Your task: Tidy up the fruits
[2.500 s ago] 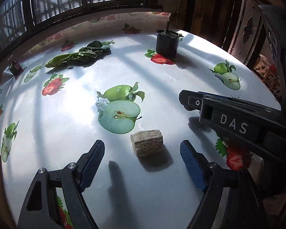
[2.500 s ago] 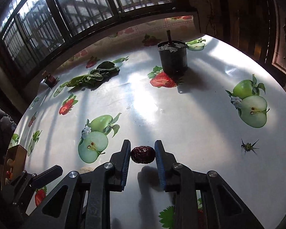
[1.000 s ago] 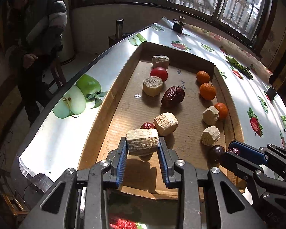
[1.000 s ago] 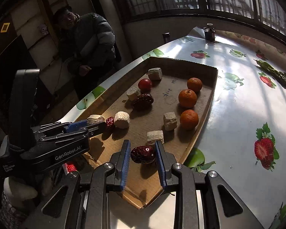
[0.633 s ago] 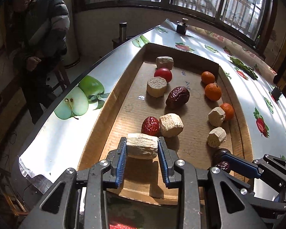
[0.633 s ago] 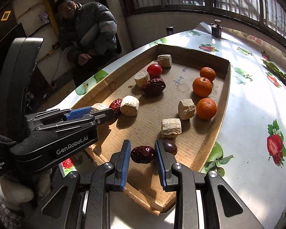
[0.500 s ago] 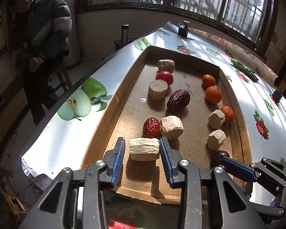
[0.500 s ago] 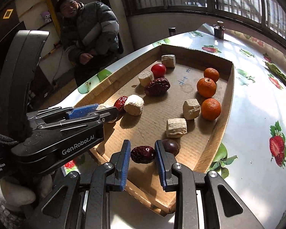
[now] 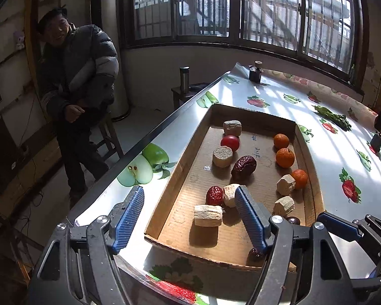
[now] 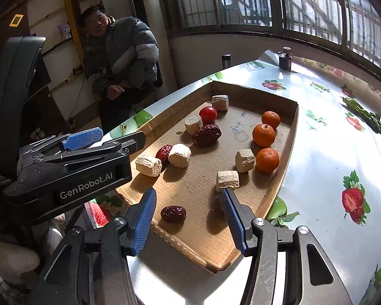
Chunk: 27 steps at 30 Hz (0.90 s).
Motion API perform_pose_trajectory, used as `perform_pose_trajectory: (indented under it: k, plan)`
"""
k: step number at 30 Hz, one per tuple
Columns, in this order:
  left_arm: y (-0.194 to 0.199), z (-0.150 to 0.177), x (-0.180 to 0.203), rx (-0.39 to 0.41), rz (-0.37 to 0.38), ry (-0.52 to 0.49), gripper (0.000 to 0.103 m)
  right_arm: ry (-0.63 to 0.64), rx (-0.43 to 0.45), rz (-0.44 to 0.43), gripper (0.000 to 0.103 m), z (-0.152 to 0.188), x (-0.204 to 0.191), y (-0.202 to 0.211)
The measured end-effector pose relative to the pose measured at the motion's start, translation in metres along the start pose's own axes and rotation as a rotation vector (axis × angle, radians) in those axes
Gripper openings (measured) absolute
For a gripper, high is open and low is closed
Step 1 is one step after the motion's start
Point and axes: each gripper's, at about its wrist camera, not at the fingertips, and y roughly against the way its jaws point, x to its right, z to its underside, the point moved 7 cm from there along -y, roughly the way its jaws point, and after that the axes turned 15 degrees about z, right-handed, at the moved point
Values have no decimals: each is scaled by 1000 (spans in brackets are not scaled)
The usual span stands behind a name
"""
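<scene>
A shallow cardboard tray (image 9: pixel 175 178) (image 10: pixel 287 152) lies on the table and holds several fruits. My left gripper (image 9: pixel 190 218) is open above the tray's near end; a pale sugarcane piece (image 9: pixel 207 215) (image 10: pixel 148 165) lies loose in the tray between its fingers. My right gripper (image 10: pixel 189 218) is open; a dark red date (image 10: pixel 173 213) lies in the tray between its fingers, and a dark round fruit (image 10: pixel 217 202) is partly hidden by the right finger. Further in lie three oranges (image 10: pixel 263 135), a red tomato (image 10: pixel 207 114), more dates and cane pieces.
The table has a glossy fruit-print cloth (image 10: pixel 343 152). A man in a puffer jacket (image 9: pixel 76 76) sits beyond the table's left edge. A small dark jar (image 9: pixel 255 72) stands at the far end; green leaves (image 9: pixel 332 118) lie at the far right.
Both grippers carried their loads from the bare table to the tray, then opened. The sugarcane piece and the date left the fingers and now rest on the cardboard.
</scene>
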Motion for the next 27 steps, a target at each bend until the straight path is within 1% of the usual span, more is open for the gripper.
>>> perform_pose_trajectory:
  k: [2, 6, 11, 17, 24, 27]
  plan:
    - [8, -2, 2, 28, -23, -14, 76, -25, 8, 4, 63, 2, 6, 7]
    - [27, -7, 9, 91, -54, -36, 81, -64, 18, 15, 64, 6, 16, 16]
    - [47, -12, 18, 155, -69, -51, 85, -94, 34, 33, 65, 9, 25, 28]
    - [63, -14, 30, 200, -79, -74, 87, -105, 65, 48, 67, 11, 28, 43]
    - [77, -15, 39, 236, -84, -87, 88, -100, 106, 74, 72, 13, 28, 57]
    - [82, -15, 43, 257, -91, -91, 93, -101, 119, 86, 73, 14, 29, 62]
